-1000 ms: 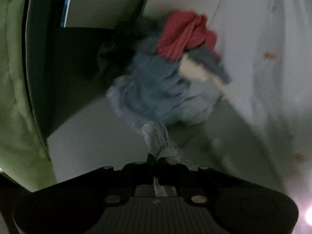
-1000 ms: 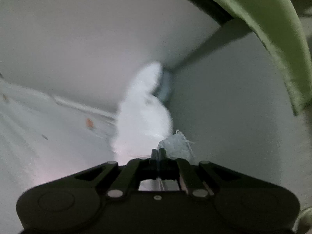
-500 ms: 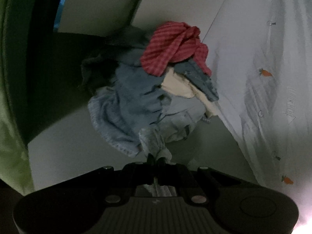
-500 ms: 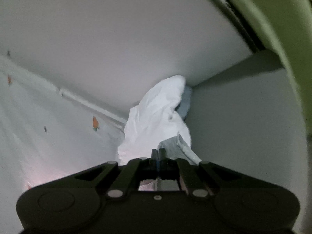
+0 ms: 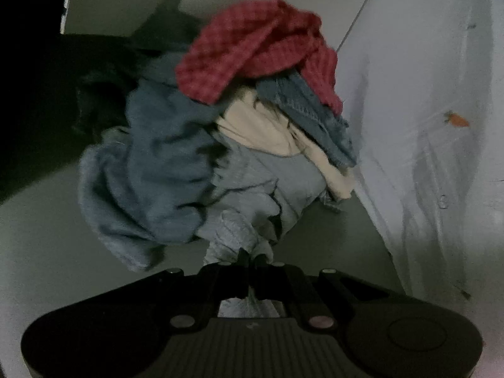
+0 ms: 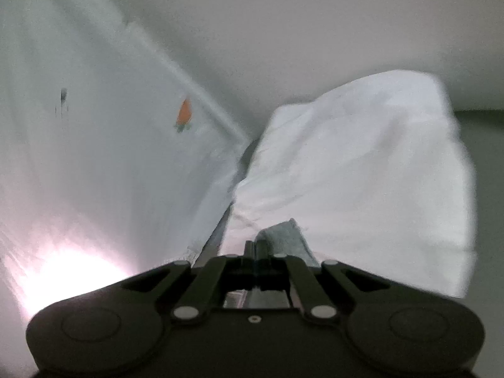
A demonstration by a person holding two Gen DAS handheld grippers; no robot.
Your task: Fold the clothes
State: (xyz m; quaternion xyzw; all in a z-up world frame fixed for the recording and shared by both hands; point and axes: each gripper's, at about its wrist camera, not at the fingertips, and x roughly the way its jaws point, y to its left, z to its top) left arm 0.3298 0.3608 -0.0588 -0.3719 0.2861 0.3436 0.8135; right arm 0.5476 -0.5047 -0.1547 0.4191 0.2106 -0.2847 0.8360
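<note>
We hold a pale blue-grey cloth (image 5: pixel 234 236) pinched in the closed left gripper (image 5: pixel 247 260); another bit of blue-grey cloth (image 6: pixel 288 236) is clamped in the closed right gripper (image 6: pixel 255 249). We cannot tell whether both are one garment. Just ahead of the left gripper sits a heap (image 5: pixel 220 132) of unfolded clothes, a red checked piece (image 5: pixel 252 53) on top. Ahead of the right one lies a white bundle (image 6: pixel 362 163), with a carrot-print sheet (image 6: pixel 94 126) to its left. We judge the folding barely begun: the heap is all left.
</note>
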